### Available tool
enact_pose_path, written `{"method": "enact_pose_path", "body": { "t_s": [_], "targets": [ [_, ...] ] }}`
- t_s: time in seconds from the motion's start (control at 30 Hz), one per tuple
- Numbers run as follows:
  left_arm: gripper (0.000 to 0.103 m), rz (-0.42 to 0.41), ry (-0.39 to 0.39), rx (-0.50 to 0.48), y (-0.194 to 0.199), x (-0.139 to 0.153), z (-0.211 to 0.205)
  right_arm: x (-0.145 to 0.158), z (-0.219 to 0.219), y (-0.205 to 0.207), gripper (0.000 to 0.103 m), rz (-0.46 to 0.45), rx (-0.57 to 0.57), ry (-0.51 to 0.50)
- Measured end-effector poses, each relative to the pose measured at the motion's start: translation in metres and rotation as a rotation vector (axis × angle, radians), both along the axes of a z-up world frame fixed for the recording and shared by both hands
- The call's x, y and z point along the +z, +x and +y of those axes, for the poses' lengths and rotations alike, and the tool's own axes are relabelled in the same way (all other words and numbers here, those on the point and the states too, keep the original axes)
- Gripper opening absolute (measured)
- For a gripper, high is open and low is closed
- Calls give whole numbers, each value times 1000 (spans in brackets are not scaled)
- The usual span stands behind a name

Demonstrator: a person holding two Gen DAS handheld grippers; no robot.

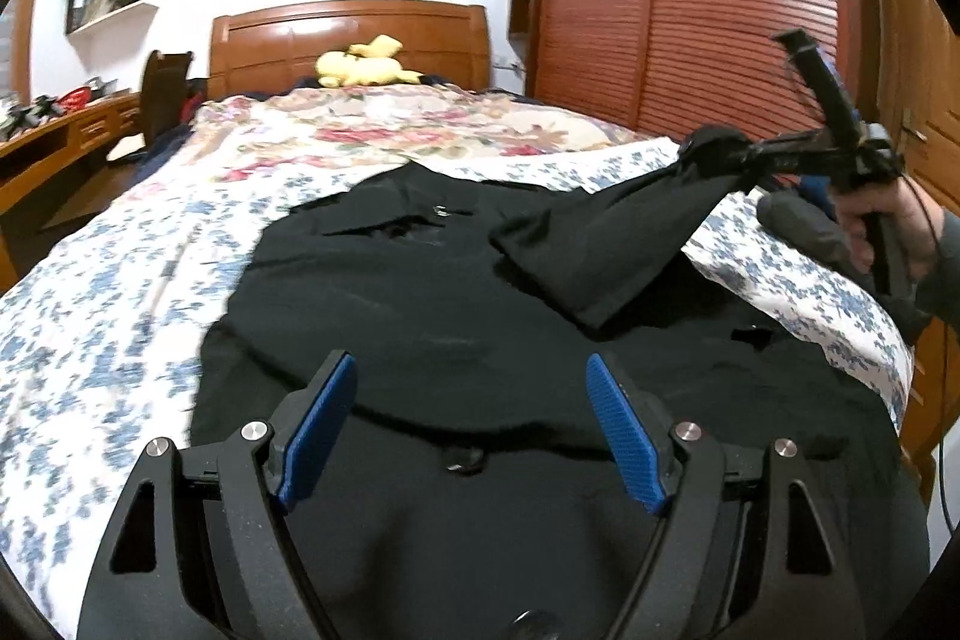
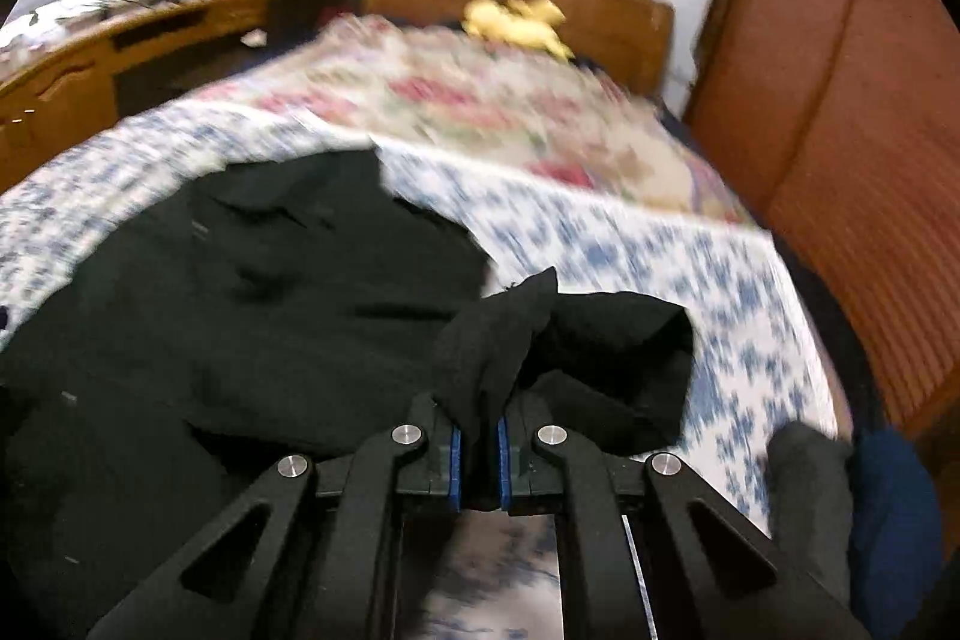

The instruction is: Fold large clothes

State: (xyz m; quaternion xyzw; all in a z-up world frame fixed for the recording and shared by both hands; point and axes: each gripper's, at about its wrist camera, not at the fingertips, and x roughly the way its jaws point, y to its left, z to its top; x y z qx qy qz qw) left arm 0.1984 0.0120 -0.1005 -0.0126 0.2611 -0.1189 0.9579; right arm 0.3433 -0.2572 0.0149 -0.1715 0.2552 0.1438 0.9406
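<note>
A large black shirt (image 1: 420,292) lies spread on the bed, collar toward the headboard. My left gripper (image 1: 471,370) is open and empty, hovering just above the shirt's lower body. My right gripper (image 2: 478,436) is shut on the shirt's black sleeve (image 2: 498,340) and holds it lifted off the bed. In the left wrist view the right gripper (image 1: 714,148) is at the right, with the sleeve (image 1: 606,244) stretched up from the shirt to it. The shirt's body (image 2: 240,292) lies left of the right gripper.
The bed has a blue-flowered sheet (image 1: 108,316) and a floral quilt (image 1: 372,124) further back. A yellow plush toy (image 1: 363,67) sits by the wooden headboard (image 1: 348,34). A wooden wardrobe (image 1: 690,10) stands at the right, a desk (image 1: 54,148) at the left.
</note>
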Motion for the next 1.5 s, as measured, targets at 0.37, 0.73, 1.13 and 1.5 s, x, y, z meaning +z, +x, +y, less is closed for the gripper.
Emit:
{"method": "enact_pose_path", "body": {
  "t_s": [0.37,0.73,1.13,1.5],
  "targets": [
    [79,-37,-26,114,-28,15,62,39,92,-109,8,-103,286,34],
    [79,-43,-32,154,-31,16,89,41,109,-146,20,-45,405,46],
    [79,-35,-34,128,-29,15,82,48,74,-162,49,42,422,134],
    [79,-29,-13,107,-39,11,70,25,56,-144,49,74,315,91]
  ]
}}
